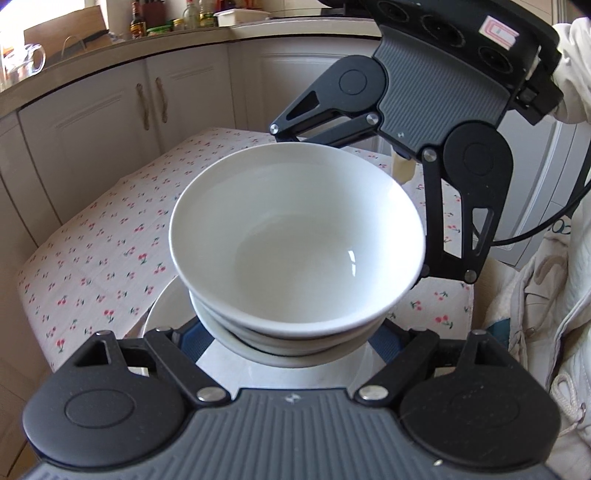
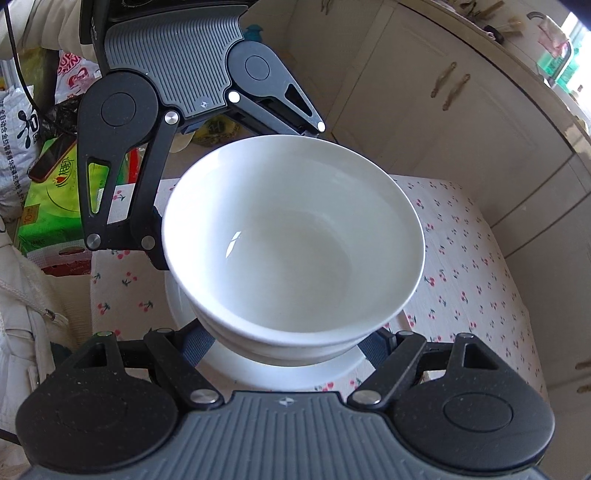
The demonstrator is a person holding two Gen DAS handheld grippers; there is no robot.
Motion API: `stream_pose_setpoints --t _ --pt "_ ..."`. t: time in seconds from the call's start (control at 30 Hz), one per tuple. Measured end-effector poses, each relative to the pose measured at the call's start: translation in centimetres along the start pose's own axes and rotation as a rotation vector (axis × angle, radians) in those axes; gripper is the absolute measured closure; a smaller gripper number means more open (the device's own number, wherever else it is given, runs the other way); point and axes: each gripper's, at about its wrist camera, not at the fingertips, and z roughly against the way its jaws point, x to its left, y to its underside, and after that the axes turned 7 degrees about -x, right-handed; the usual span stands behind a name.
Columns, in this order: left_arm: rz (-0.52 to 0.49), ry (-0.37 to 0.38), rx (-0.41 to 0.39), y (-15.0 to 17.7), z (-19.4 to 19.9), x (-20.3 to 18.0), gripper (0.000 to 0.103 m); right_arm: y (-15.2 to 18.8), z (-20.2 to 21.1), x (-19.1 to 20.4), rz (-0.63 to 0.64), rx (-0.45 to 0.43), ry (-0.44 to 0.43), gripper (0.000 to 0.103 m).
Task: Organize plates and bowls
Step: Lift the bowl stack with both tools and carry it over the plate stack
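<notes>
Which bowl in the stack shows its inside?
The top bowl: its whole inside is visible. The lower bowl nested under it shows only a band of outer wall below the top rim.

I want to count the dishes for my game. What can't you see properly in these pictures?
- How many bowls: the top bowl covers the ones nested beneath in both views; only rims peek out.
- The plate: mostly hidden under the bowls.
- Fingertips of the left gripper and right gripper: behind the bowls, so grip is unclear.
- Counter bottles: too small in the left view.
</notes>
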Motion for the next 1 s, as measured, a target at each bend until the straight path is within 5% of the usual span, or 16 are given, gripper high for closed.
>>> stream_pose_setpoints --t 1.0 --pt "0.057 -0.016 0.018 1.8 -0.4 1.5 0.016 -0.6 -3.4 -0.5 -0.014 0.028 -0.034 0.018"
